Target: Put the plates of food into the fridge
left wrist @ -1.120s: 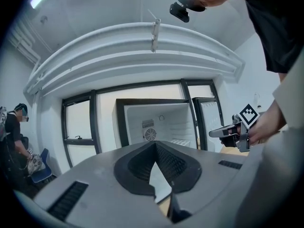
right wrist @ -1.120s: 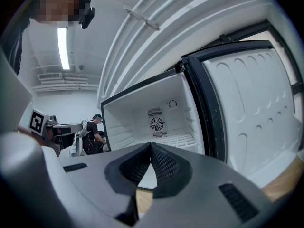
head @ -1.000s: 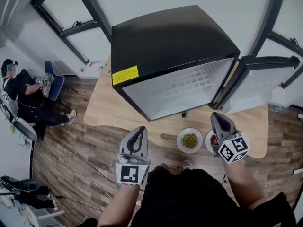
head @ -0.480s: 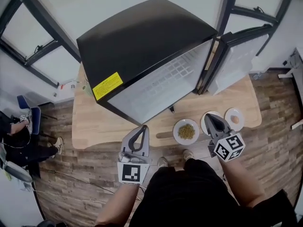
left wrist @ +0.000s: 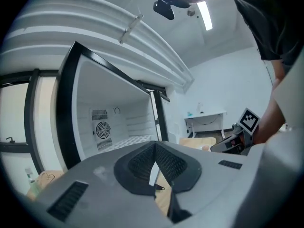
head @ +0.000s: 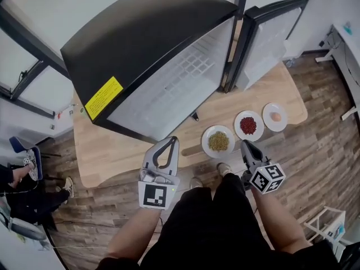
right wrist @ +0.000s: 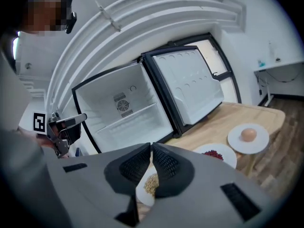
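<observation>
Three plates (head: 248,125) line the counter (head: 124,151), their row running rightward from just ahead of the clenched, empty right claw (head: 246,144). The open fridge (head: 169,77) stands ahead-left of it (left claw (head: 170,141) likewise clenched, empty).

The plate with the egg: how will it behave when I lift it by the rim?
The egg lies loose on a shallow plate, so it would probably roll with any tilt. The plate looks stiff and glossy, likely slippery in a rim pinch. It sits near the end of the table, so a push might slide it off.
</observation>
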